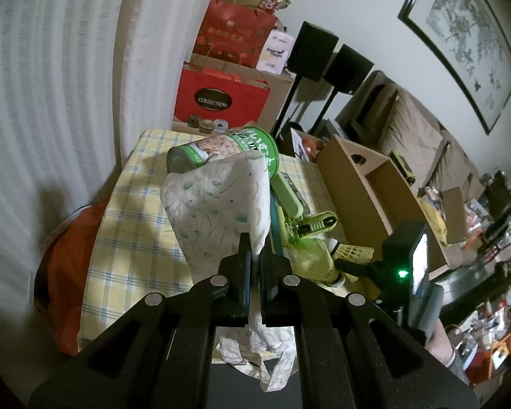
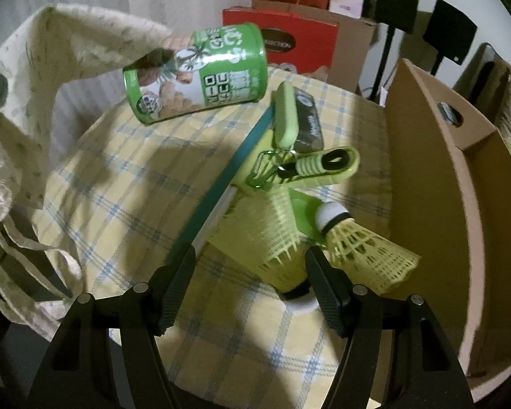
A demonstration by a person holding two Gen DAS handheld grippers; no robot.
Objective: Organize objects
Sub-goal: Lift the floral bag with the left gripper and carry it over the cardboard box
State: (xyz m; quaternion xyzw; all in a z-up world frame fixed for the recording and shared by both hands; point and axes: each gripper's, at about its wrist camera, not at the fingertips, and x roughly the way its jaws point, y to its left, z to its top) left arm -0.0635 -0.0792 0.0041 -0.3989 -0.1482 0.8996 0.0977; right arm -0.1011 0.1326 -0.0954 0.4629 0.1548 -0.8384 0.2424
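Right gripper (image 2: 248, 283) hovers above checked tablecloth (image 2: 126, 184); curtain (image 1: 51, 68) behind.

The cloth bag (image 1: 218, 204) hides most of the green can (image 1: 228, 150).

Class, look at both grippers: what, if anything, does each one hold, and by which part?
The left gripper is shut on the floral cloth bag, pinching its fabric edge. The right gripper is open and holds nothing.
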